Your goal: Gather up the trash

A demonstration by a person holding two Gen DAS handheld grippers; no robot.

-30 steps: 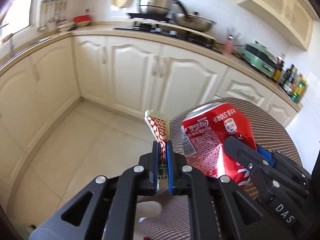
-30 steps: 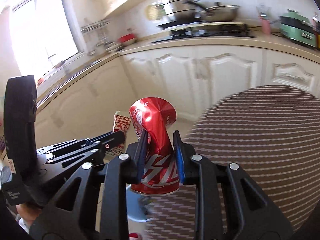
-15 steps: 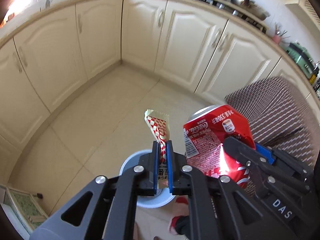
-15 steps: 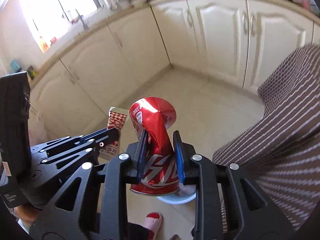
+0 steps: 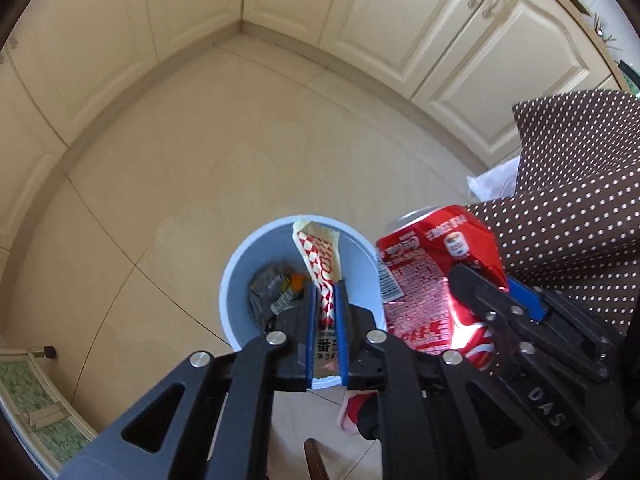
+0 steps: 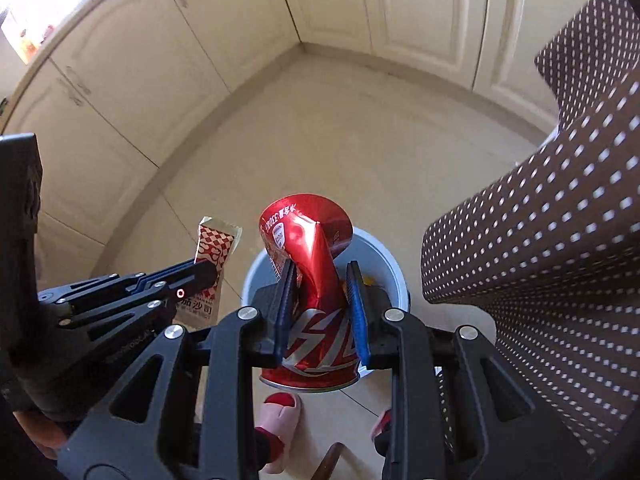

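Over bin [image 5: 236, 280], L hand-held gripper [image 5: 325, 300] pinches sachet [image 5: 320, 256], R hand-held gripper [image 6: 320, 292] pinches crushed can [image 6: 308, 248].

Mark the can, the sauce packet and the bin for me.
can [image 6: 316, 332]: right wrist view, lower red body between the tongs.
sauce packet [image 5: 318, 258]: left wrist view, checked upper part above the tongs.
bin [image 5: 236, 276]: left wrist view, inner left wall.

Cream cabinets [image 5: 360, 20] met in a corner above the beige tiled floor [image 5: 168, 184]. A brown polka-dot cloth [image 6: 560, 240] hung at the right. A pink slipper [image 6: 280, 412] stood on the floor, and a green mat [image 5: 24, 396] lay by the left edge.
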